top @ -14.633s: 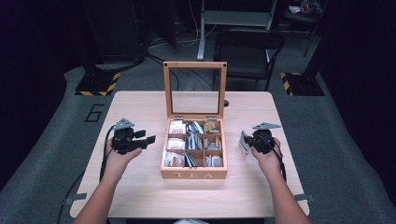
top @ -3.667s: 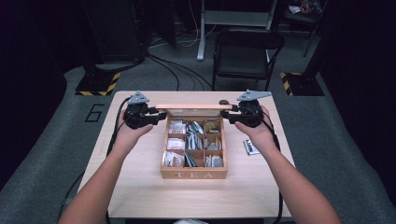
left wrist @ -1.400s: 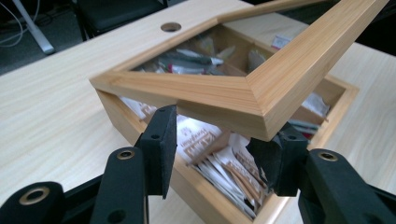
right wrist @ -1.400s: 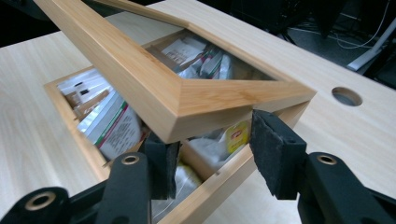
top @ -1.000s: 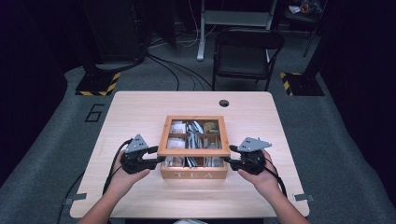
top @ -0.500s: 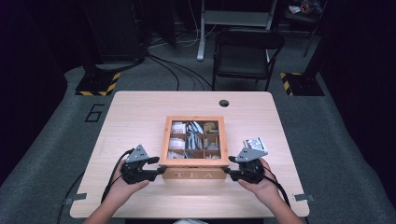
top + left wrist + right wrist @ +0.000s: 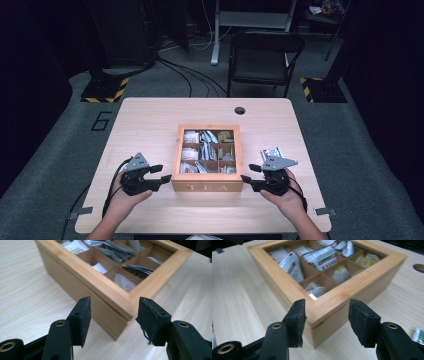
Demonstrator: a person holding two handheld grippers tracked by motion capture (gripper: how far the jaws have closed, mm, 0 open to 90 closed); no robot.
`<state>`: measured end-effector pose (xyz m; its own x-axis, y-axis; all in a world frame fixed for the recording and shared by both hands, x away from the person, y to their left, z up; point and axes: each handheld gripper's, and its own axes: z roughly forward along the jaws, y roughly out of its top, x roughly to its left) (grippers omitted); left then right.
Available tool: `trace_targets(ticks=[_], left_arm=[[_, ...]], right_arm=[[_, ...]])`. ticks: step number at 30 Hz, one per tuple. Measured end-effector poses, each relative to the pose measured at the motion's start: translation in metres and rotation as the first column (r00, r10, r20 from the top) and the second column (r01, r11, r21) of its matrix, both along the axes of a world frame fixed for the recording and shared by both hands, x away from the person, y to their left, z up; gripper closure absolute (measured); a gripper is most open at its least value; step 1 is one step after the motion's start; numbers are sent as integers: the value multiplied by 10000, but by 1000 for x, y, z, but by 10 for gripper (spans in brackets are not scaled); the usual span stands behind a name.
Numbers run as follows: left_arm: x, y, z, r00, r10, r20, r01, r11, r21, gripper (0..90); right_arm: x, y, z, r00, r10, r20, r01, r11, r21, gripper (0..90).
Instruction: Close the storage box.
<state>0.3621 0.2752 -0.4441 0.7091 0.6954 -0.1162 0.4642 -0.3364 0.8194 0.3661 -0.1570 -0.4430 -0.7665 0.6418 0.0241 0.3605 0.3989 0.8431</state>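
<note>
Two grippers wait at the front corners of a closed tea box.

The wooden tea box [image 7: 207, 187] sits in the middle of the table [image 7: 150, 120], with its glass lid down and the word TEA on the front. Little tea bags [image 7: 322, 257] lie in its small compartments under the glass. The left gripper [image 7: 161, 178] is just beside the box's front left corner. Its jaws have just been opening and stand apart, with the corner of the box in front of the gap and the pads not pressing on it. The right gripper [image 7: 250, 179] is just beside the front right corner. Its jaws have been opening a bit too and stand apart, not squeezing the wood. One loose tea packet [image 7: 270, 152] lies on the table behind the right gripper.
</note>
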Motion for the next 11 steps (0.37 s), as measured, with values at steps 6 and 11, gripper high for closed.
trace_targets(ticks=[6,11], left_arm=[[4,11,-4,9989,447,-106,-449,9988,-170,427],[4,12,-6,9993,378,-75,-380,9991,-213,412]], right_arm=[[9,-20,-7,9922,-1169,-429,1180,9927,238,450],[15,-27,-21,9788,-1948,-637,1935,9808,-260,429]])
